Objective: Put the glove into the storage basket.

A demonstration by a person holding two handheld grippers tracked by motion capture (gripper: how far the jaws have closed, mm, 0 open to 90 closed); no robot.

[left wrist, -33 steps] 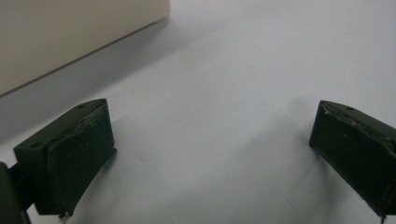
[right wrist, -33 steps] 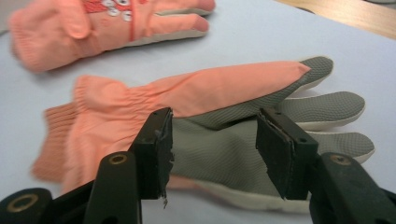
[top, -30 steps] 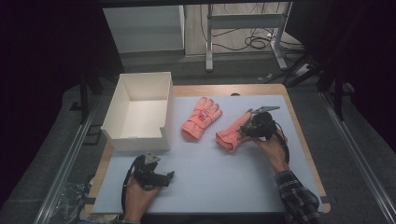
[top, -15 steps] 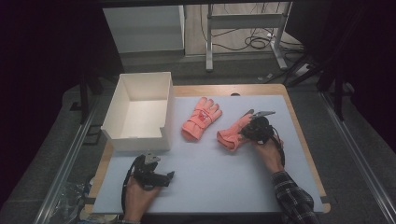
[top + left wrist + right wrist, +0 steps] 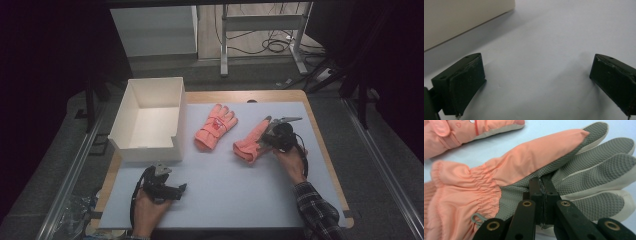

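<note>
Two salmon-pink gloves lie on the pale blue mat. One glove (image 5: 215, 127) lies flat at mid-table. The other glove (image 5: 248, 143) (image 5: 531, 162) lies palm up just right of it, showing its grey textured palm. My right gripper (image 5: 268, 136) (image 5: 541, 188) is shut on that palm's fabric, jaws pressed together. The first glove (image 5: 454, 132) shows at the top left of the right gripper view. My left gripper (image 5: 176, 190) (image 5: 536, 82) rests open on the mat near the front left, jaws wide apart with only bare mat between them.
A white open box (image 5: 145, 150) (image 5: 461, 20) stands at the table's left, just beyond the left gripper. Bare mat (image 5: 235, 190) stretches across the front. Table legs and cables sit on the floor behind the table.
My right gripper and the glove it holds have shifted slightly toward the person. The left gripper has stayed put.
</note>
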